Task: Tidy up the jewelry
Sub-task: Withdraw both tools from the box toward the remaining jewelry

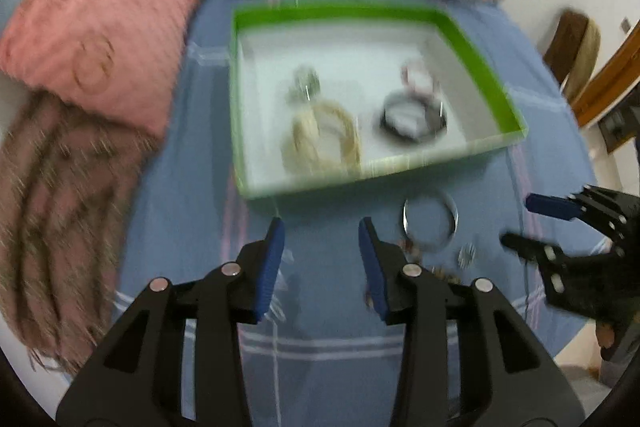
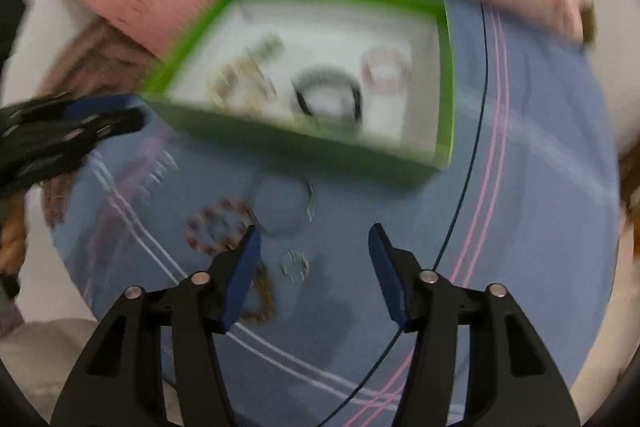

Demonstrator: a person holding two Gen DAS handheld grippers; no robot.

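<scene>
Green tray [image 2: 304,143] contents smeared by motion blur; beaded bracelet [image 2: 216,227] part hidden behind gripper finger [image 2: 240,279]; pieces can't be identified.

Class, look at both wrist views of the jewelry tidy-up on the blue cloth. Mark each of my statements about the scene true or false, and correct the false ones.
1. The green box already holds several bracelets. True.
2. A silver bangle lies on the blue cloth, outside the box. True.
3. The left claw is clamped on a bracelet. False: its jaws stand apart with nothing between them.
4. The black bangle lies on the cloth. False: it is inside the box.
5. The right claw is open and holds nothing. True.
</scene>
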